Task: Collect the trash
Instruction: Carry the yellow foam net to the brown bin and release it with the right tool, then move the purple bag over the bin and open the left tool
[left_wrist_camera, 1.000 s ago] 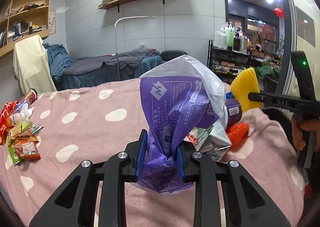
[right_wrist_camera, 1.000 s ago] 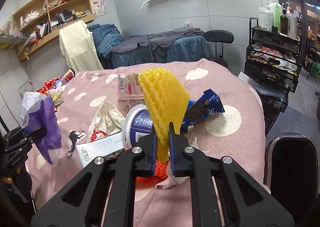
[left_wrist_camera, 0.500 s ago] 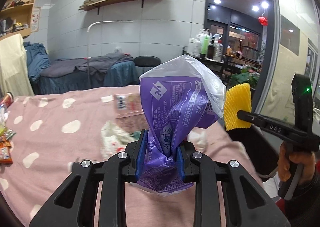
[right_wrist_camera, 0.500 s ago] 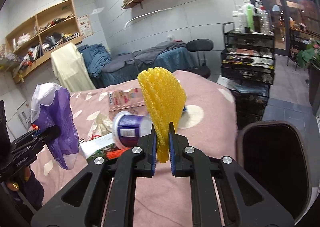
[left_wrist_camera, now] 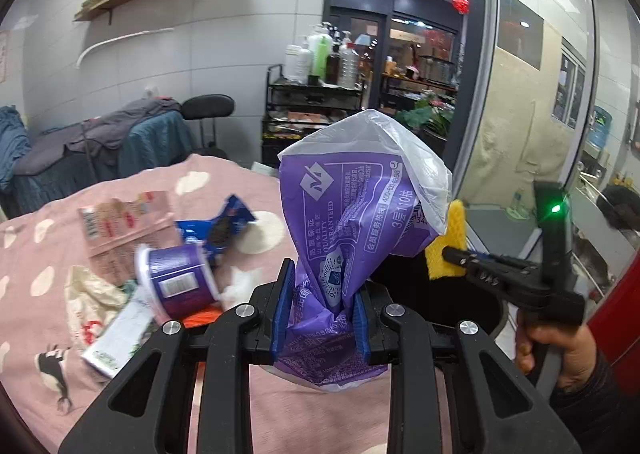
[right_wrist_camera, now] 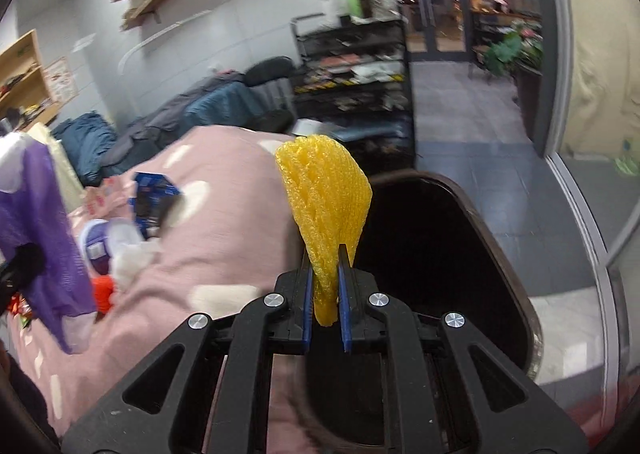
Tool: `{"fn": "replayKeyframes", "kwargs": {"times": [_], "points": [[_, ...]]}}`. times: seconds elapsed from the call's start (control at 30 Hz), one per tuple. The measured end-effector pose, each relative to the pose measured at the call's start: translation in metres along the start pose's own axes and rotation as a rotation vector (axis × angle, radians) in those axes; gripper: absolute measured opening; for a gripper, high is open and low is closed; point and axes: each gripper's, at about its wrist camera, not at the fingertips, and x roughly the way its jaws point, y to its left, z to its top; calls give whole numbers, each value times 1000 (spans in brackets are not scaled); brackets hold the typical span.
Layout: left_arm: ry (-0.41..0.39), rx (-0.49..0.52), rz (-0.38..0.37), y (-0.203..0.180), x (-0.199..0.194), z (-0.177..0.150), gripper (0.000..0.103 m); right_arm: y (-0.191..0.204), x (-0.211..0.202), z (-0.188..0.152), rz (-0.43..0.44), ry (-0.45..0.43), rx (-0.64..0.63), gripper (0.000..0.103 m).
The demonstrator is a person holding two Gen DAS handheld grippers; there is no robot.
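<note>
Swinging from bed to bin (right_wrist_camera: 472,238), clenched fingers (left_wrist_camera: 285,294) still hold purple bag (left_wrist_camera: 352,221), yellow net (right_wrist_camera: 326,209).

The left gripper (left_wrist_camera: 319,308) is black with blue pads and round silver screws. The right gripper (right_wrist_camera: 325,296) looks the same and has a small green light. The hand (left_wrist_camera: 560,350) wears a dark sleeve.

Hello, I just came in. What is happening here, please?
A person is clearing trash from a bed with a pink spotted cover. The left claw is shut on a crumpled purple plastic bag. The right claw is shut on a yellow foam net, right by a dark bin. A purple cup and blue wrapper lie on the cover.
</note>
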Motion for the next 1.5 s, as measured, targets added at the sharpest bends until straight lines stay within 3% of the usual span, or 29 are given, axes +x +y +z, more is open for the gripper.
{"fn": "replayKeyframes", "kwargs": {"times": [0.2,0.33,0.37,0.43,0.47,0.5,0.7,1.1,1.43,1.5], "points": [[68,34,-81,-26,32,7,27,-52,38,-18,-95,127,118,12],[110,44,-97,-36,51,6,27,-67,62,-30,-139,196,152,13],[121,47,-97,-39,56,7,27,-68,66,-33,-143,209,155,18],[149,37,-113,-41,63,5,27,-71,68,-40,-142,211,166,40],[160,33,-119,-43,63,4,27,-73,67,-42,-146,207,176,57],[169,33,-121,-44,65,3,27,-74,66,-44,-144,200,185,62],[180,69,-125,-57,71,4,27,-74,46,-40,-129,122,213,75],[271,93,-188,-83,106,13,27,-95,-34,-17,-243,-129,291,86],[344,143,-186,-106,137,9,28,-123,-45,-17,-299,-134,360,86],[359,156,-175,-111,142,8,34,-127,-45,-16,-307,-133,368,86]]}}
